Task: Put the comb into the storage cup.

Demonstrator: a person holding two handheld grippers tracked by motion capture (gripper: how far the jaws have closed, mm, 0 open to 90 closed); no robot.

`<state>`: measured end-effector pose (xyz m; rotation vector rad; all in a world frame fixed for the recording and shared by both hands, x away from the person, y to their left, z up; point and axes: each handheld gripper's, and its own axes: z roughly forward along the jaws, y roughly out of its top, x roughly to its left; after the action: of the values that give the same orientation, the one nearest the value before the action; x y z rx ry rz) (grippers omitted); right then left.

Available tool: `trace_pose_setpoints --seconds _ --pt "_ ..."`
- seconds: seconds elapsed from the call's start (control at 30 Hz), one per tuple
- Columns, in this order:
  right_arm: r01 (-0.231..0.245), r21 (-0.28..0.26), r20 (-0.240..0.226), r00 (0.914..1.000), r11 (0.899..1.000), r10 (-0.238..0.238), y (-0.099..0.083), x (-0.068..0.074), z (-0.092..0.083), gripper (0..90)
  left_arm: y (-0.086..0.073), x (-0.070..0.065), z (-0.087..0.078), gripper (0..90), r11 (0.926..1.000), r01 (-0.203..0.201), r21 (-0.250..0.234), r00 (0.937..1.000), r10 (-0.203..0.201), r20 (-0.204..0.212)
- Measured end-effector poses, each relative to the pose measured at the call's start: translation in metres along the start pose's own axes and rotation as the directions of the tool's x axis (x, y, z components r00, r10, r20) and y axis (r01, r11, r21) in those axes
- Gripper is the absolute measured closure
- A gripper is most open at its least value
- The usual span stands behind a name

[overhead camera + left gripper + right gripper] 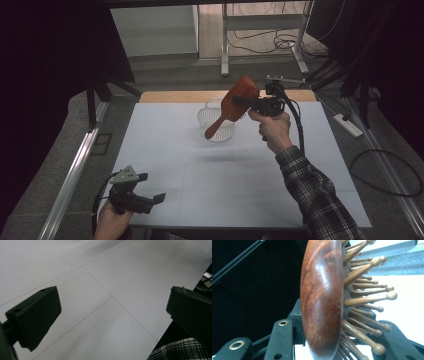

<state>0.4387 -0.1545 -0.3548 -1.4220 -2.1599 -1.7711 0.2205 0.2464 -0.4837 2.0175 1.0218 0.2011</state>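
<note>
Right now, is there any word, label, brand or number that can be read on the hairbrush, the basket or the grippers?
None can be read. The wooden hairbrush, the white basket, the table, the left gripper and the right gripper show no legible writing in the high view or the gripper views.

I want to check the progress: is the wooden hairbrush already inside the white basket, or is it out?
Out. The right gripper holds the hairbrush by its head, in the air above the basket; its handle points down toward the basket.
</note>
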Motion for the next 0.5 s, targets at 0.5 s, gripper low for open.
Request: trace_pose_setpoints --seconds 0.5 --pt "-0.006 -0.034 0.04 0.9992 0.999 0.007 0.02 -0.006 0.005 54.0 -0.004 0.0 -0.008 0.0 0.9999 0.003 -0.016 0.9999 -0.003 -0.013"
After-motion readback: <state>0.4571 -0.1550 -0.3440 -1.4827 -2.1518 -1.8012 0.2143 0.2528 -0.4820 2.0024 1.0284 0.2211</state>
